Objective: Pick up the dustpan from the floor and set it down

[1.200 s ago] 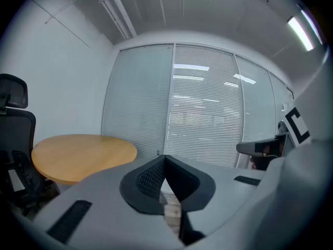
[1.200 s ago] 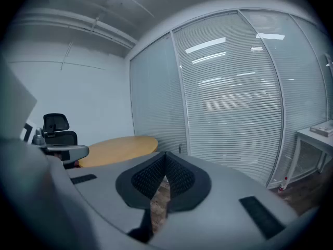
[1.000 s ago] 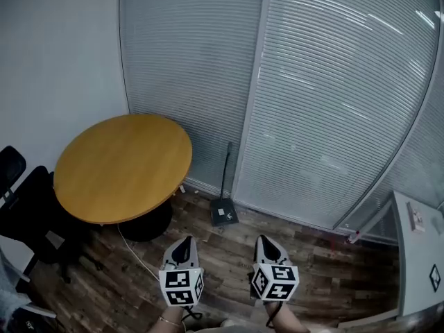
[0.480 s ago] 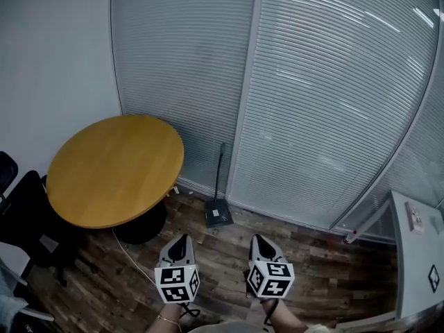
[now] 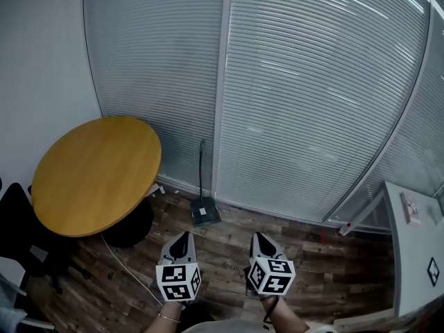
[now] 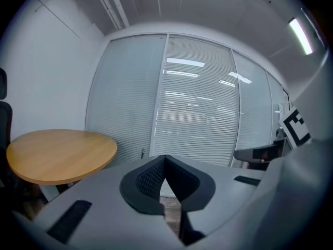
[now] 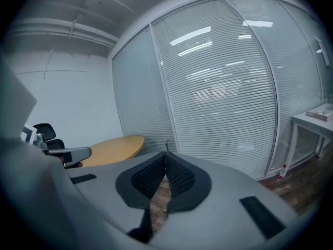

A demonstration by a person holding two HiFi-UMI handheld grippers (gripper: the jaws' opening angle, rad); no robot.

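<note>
I see the dustpan (image 5: 202, 212) standing on the wooden floor (image 5: 312, 269) at its far edge, against the glass wall with blinds (image 5: 305, 103), its long handle upright. It is just right of the round table (image 5: 97, 172). My left hand-held gripper (image 5: 183, 237) and right hand-held gripper (image 5: 259, 237) hover side by side above the floor, apart from the dustpan. Both are clenched, jaws together, with nothing between them.

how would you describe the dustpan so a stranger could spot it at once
Find the wall of closed blinds and its pale frame post. At that post's foot, on the wood floor right of the round yellow table, sits the dustpan: small, dark, with a thin upright handle.
</note>
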